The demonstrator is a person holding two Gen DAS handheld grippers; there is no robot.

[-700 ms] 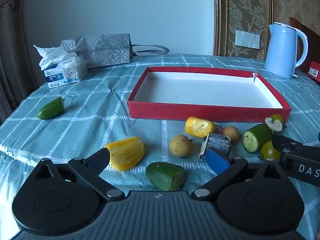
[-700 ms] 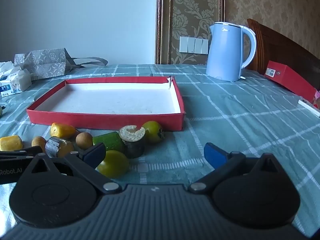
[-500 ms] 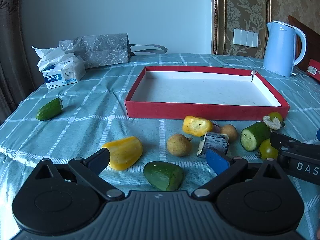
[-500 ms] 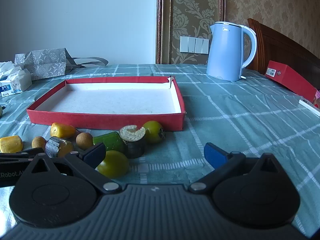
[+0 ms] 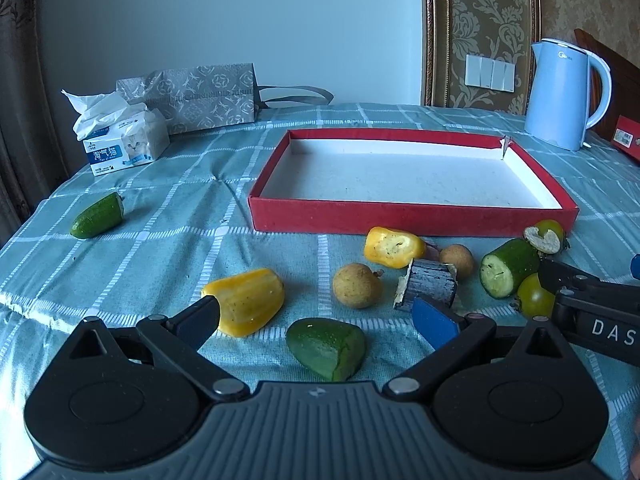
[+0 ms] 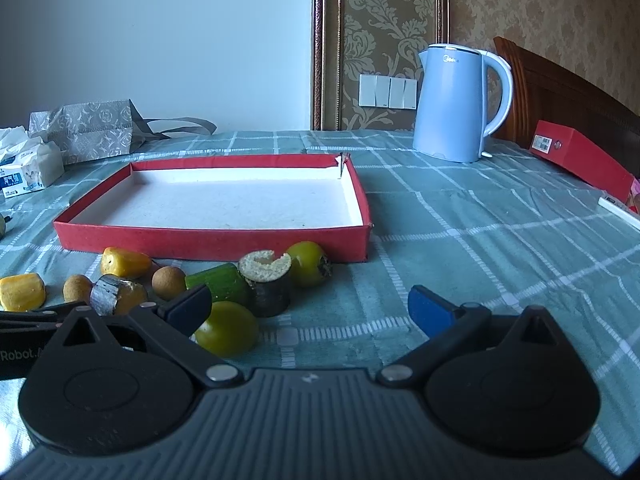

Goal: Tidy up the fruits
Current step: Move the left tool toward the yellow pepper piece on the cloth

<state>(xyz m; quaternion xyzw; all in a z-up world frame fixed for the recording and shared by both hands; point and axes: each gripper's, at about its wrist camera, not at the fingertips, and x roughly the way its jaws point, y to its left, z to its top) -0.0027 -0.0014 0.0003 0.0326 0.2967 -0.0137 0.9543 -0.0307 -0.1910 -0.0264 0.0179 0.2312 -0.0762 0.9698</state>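
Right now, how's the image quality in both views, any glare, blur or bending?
Left wrist view: sharp, fisheye bends the red tray rim and darkens the corners; bright glare on the tablecloth at left. Right wrist view: same bending, the kettle leans, light is soft, shadows faint.

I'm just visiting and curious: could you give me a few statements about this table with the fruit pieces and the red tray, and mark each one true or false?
1. The red tray has no fruit in it. True.
2. The left gripper is clamped on a yellow fruit piece. False: its fingers are spread open, and the yellow piece lies loose on the cloth by the left finger.
3. The blue kettle stands inside the tray. False: it stands on the cloth behind the tray, to the right.
4. One green cucumber piece lies apart, left of the tray. True.
5. The right gripper is open and holds nothing. True.
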